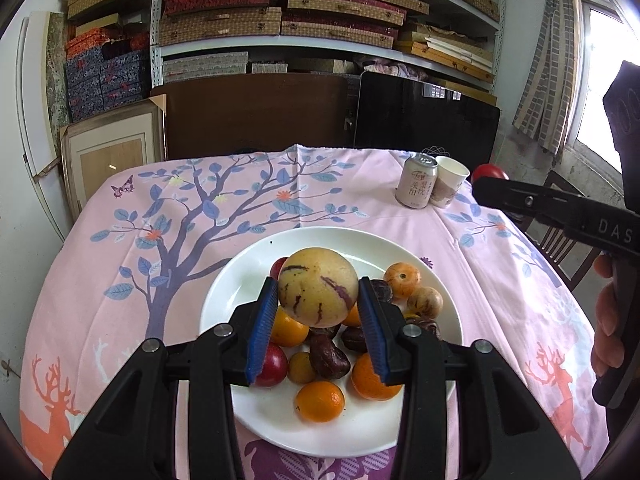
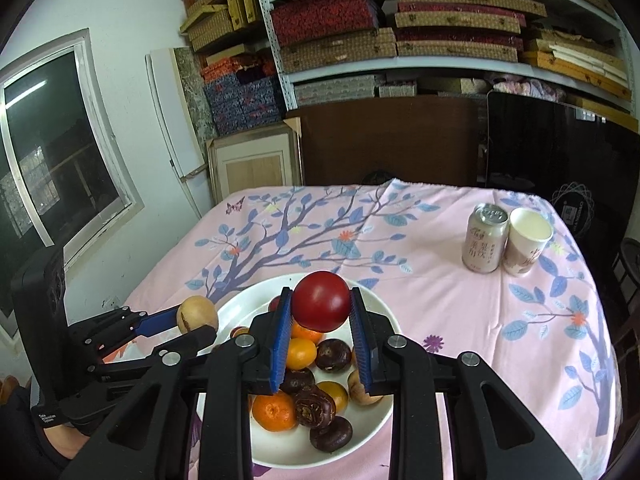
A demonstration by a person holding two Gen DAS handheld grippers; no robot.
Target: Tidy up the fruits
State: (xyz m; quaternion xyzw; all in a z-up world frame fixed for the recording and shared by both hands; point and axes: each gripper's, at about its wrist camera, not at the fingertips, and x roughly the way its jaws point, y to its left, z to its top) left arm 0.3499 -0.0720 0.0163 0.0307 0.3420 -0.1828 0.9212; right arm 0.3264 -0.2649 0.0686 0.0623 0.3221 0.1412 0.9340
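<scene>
My left gripper (image 1: 318, 292) is shut on a pale yellow melon with purple streaks (image 1: 318, 286), held above a white plate (image 1: 236, 280). The plate carries several oranges, dark brown fruits and red plums. In the right wrist view my right gripper (image 2: 320, 304) is shut on a dark red round fruit (image 2: 322, 300) over the same plate (image 2: 372, 420). The left gripper (image 2: 196, 322) shows at the left there, with the melon (image 2: 197, 313) between its blue pads. The right gripper's black finger (image 1: 532, 202) crosses the right side of the left wrist view, the red fruit (image 1: 489, 172) at its tip.
A pink drink can (image 1: 416, 180) and a paper cup (image 1: 449, 182) stand together at the table's far right. A pink tablecloth with a tree print (image 1: 192, 216) covers the table. Shelves of boxes and a dark panel stand behind; a wooden chair (image 1: 560, 240) sits at the right.
</scene>
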